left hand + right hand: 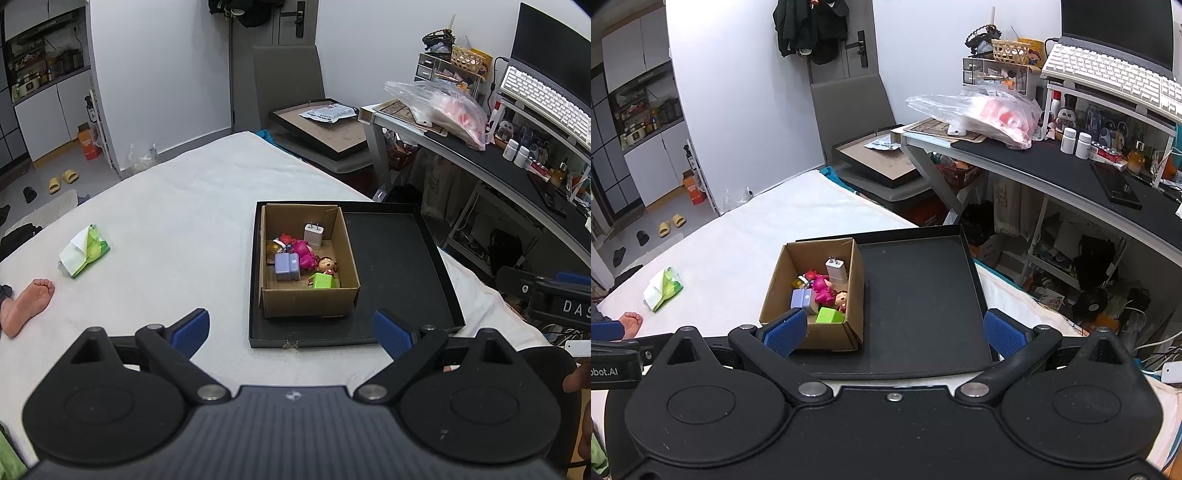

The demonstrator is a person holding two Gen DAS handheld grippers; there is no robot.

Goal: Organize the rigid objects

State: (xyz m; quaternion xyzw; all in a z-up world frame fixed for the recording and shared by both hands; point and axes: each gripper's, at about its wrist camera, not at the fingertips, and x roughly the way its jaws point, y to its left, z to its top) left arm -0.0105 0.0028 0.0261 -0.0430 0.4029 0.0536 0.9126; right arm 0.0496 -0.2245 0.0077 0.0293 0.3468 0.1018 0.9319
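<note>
Cardboard box [309, 302] in black tray [399, 258] on white bed [177, 206]; both tongs apart, empty.

White letters "DAS" stand on the right gripper [565, 295]; "obot.AI" stands on the left gripper [613, 363].

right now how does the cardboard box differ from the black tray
The cardboard box is brown with tall walls; the black tray is dark, shallow and wider. The box holds small toys and a charger; the tray's other half is bare. The box sits inside the tray's left side. Both are open-topped rectangles.
</note>
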